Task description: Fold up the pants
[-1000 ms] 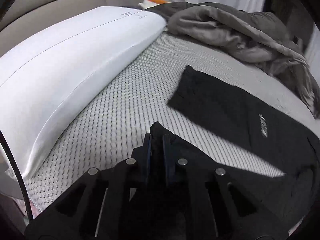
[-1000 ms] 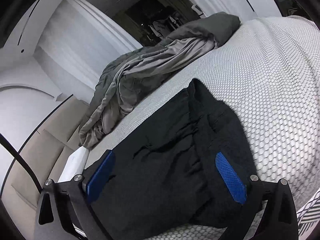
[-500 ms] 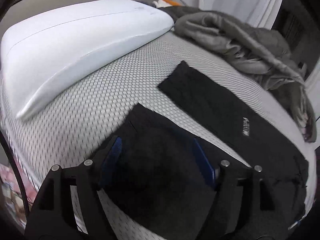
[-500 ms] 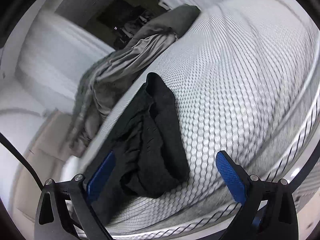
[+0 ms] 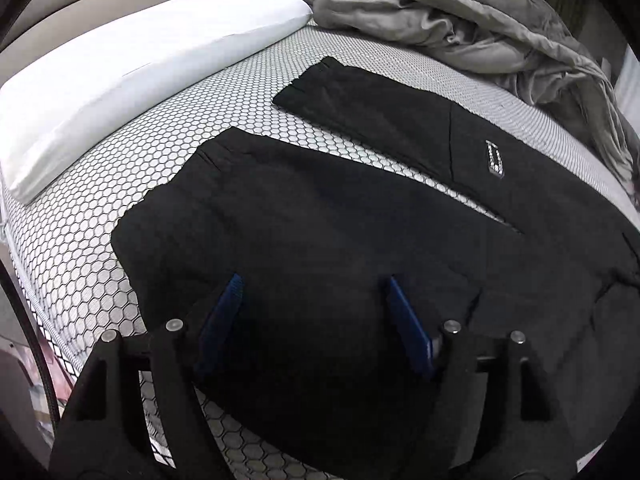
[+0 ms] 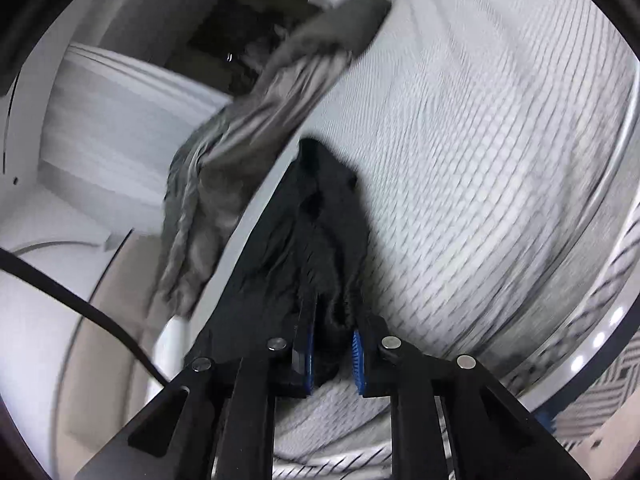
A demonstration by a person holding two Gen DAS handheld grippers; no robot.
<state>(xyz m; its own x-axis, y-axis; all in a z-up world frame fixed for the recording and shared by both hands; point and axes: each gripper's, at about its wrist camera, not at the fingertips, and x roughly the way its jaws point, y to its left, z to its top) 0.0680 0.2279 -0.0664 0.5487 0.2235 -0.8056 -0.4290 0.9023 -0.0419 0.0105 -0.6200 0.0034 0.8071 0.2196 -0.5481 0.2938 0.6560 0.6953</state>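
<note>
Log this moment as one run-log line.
left claw: open over black pants | right claw: shut on pants | bed: pants spread

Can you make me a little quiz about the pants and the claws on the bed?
1. True or false: the left claw is squeezing the black pants.
2. What is the right claw pinching? A) grey blanket B) black pants C) white pillow
3. Fill in: in the left view, the white pillow lies to the ____ of the pants.

Key: 1. False, it is open over them. 2. B. 3. left. The grey blanket is bunched up beyond the pants, on the honeycomb-patterned mattress.
</note>
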